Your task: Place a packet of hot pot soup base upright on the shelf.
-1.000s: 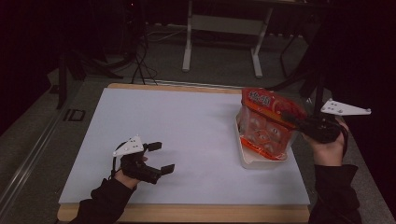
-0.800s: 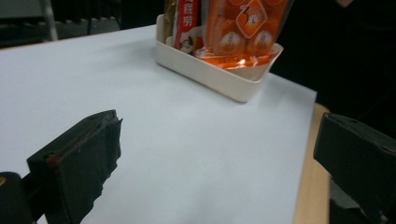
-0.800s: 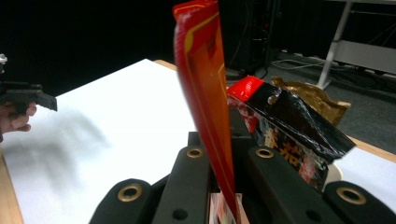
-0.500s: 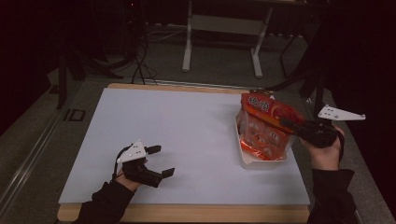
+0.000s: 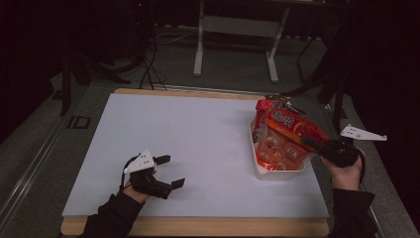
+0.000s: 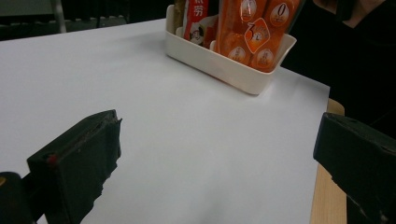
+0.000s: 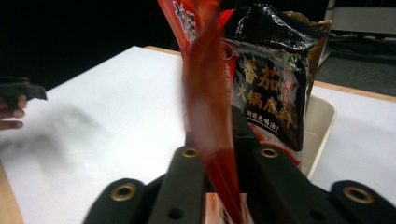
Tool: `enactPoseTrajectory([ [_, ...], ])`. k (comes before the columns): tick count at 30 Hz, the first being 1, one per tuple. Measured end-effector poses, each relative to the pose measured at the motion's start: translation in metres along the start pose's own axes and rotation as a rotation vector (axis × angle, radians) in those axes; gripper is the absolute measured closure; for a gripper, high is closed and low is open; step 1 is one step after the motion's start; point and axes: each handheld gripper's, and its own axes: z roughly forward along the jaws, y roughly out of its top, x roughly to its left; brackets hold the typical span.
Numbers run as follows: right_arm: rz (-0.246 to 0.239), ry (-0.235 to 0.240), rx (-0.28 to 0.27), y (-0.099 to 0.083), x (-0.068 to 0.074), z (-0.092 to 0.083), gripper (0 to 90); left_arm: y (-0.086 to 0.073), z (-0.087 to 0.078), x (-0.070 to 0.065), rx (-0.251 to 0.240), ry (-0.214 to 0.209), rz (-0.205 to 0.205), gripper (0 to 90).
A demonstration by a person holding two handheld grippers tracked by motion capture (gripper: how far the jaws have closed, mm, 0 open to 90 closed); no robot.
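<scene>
The right tool (image 5: 317, 144) was clamped on the edge of an orange-red snack packet (image 5: 285, 136), its jaws closed tight against the film, as the right gripper view showed. The packet leaned over a white plastic tray (image 5: 277, 173) at the right side of the white tabletop (image 5: 198, 144), its lower part inside the tray. A dark sauce packet (image 7: 271, 88) stood in the tray behind it. The left tool (image 5: 167, 171) hovered near the front left corner of the tabletop, jaws spread wide and holding nothing, well apart from the tray.
</scene>
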Motion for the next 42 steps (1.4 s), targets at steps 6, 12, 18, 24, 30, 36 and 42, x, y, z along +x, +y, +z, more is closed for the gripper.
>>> enactPoseTrajectory([
  [6,0.007,-0.024,-0.05,0.011,0.007,-0.006,61.5,0.0,0.001,0.0,0.0,-0.005,-0.002,1.2],
  [12,-0.058,-0.04,-0.145,0.041,0.029,-0.018,44.7,-0.002,0.002,-0.001,0.006,-0.011,-0.006,1.2],
  [18,-0.111,-0.008,-0.191,0.062,0.057,-0.016,33.6,-0.003,0.004,-0.001,0.01,-0.017,-0.006,1.2],
  [24,-0.115,0.067,-0.189,0.065,0.077,-0.003,20.6,-0.004,0.004,-0.002,0.009,-0.021,-0.008,1.2],
  [30,-0.121,0.133,-0.16,0.053,0.091,0.015,14.1,-0.004,0.003,-0.002,0.006,-0.021,-0.005,1.2],
  [36,-0.134,0.185,-0.091,0.034,0.104,0.035,12.5,-0.004,0.004,-0.002,0.005,-0.021,-0.003,1.2],
  [42,-0.144,0.215,-0.034,0.013,0.111,0.054,13.3,-0.003,0.003,-0.003,0.002,-0.022,-0.001,1.2],
])
